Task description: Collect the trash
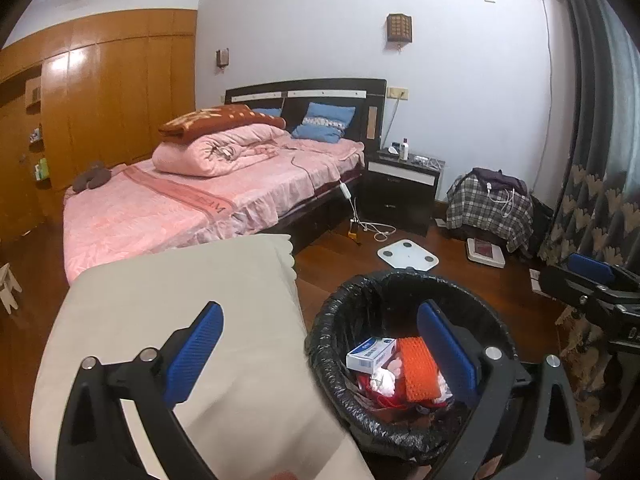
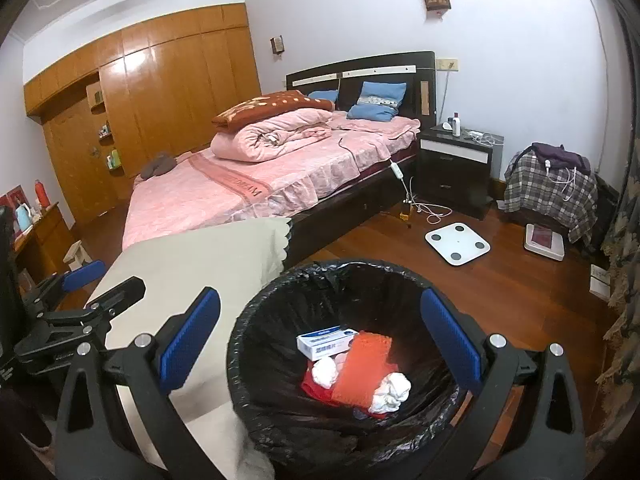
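Both the left gripper (image 1: 320, 344) and the right gripper (image 2: 320, 330) stand with jaws spread wide and nothing between the blue pads, each above the black-lined trash bin (image 2: 276, 292) beside a beige-covered surface (image 2: 192, 256). Inside the bin lie a white and blue box (image 2: 326, 340), an orange mesh piece (image 2: 362, 366) and crumpled white tissues (image 2: 390, 390) over something red. Beyond are the pink bed (image 2: 248, 196), a white scale (image 2: 457, 244) on the wooden floor and a dark nightstand (image 2: 456, 164).

Both wrist cameras look forward and downward from close above the black-lined bin (image 2: 344, 360), the left one from further left; both share the bed (image 1: 208, 200) and floor beyond.
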The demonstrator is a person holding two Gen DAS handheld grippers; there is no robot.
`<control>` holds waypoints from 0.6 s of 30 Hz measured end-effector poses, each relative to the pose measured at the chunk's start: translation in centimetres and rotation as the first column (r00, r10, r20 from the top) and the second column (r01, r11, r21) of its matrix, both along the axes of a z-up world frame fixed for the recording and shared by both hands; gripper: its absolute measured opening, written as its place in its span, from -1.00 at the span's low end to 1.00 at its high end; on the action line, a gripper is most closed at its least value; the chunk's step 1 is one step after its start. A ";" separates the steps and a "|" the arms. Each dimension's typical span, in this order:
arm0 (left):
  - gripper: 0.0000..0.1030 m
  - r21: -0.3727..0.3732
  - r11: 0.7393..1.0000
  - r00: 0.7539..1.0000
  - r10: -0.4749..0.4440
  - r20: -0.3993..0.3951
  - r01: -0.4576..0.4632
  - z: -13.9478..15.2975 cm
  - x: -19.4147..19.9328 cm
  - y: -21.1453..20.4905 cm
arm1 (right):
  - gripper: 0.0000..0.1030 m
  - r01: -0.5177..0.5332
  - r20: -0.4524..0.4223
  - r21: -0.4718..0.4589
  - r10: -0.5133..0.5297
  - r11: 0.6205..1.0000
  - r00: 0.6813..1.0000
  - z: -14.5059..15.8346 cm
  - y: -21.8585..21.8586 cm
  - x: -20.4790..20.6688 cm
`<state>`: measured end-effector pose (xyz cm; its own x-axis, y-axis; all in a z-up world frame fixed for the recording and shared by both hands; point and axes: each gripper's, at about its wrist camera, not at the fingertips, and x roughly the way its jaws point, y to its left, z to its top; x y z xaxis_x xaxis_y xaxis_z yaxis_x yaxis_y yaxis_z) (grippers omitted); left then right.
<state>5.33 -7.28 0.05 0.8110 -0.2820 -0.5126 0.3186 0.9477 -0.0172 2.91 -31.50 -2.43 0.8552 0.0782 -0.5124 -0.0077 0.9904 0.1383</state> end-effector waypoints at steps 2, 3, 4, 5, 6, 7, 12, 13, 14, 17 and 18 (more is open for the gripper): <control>0.86 0.000 1.000 1.000 0.005 0.007 -0.005 0.3 -0.6 0.3 | 0.89 -0.011 0.003 -0.006 0.011 1.000 1.000 0.3 0.6 -0.3; 0.86 0.001 1.000 1.000 0.011 0.011 -0.011 0.5 -0.8 0.4 | 0.89 -0.017 0.006 -0.010 0.017 1.000 1.000 0.5 0.9 -0.4; 0.86 0.001 1.000 1.000 0.016 0.016 -0.016 0.7 -1.1 0.6 | 0.89 -0.024 0.010 -0.015 0.024 1.000 1.000 0.7 1.3 -0.6; 0.86 -0.003 1.000 1.000 0.020 0.022 -0.020 0.9 -1.4 0.8 | 0.89 -0.030 0.013 -0.021 0.030 0.999 0.999 0.8 1.6 -0.7; 0.86 -0.006 1.000 0.999 0.023 0.024 -0.023 1.0 -1.6 0.9 | 0.89 -0.036 0.015 -0.024 0.037 0.999 0.999 1.0 1.8 -0.9; 0.86 -0.009 1.000 0.999 0.026 0.025 -0.025 1.2 -1.6 1.1 | 0.89 -0.040 0.018 -0.026 0.041 0.999 0.999 1.1 2.1 -0.9; 0.87 -0.022 0.999 0.999 0.032 0.037 -0.031 1.7 -2.6 1.6 | 0.89 -0.060 0.026 -0.038 0.061 0.997 0.998 1.7 3.1 -1.3; 0.87 -0.020 0.999 0.999 0.032 0.043 -0.032 1.8 -2.8 1.7 | 0.89 -0.062 0.027 -0.040 0.064 0.997 0.998 1.8 3.2 -1.4; 0.87 -0.020 0.999 0.998 0.033 0.046 -0.032 1.9 -2.9 1.7 | 0.89 -0.064 0.027 -0.042 0.065 0.997 0.998 1.8 3.3 -1.4; 0.87 -0.019 0.999 0.998 0.035 0.054 -0.034 2.0 -3.2 1.9 | 0.89 -0.064 0.026 -0.042 0.065 0.997 0.998 1.8 3.4 -1.5; 0.87 -0.020 0.999 0.998 0.036 0.058 -0.035 2.1 -3.4 1.9 | 0.89 -0.064 0.026 -0.043 0.065 0.997 0.998 1.8 3.4 -1.5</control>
<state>1.97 -5.42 2.18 0.8488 -0.2618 -0.4592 0.2859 0.9581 -0.0179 1.44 -28.13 -0.65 0.8627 0.1125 -0.4930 -0.0750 0.9926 0.0953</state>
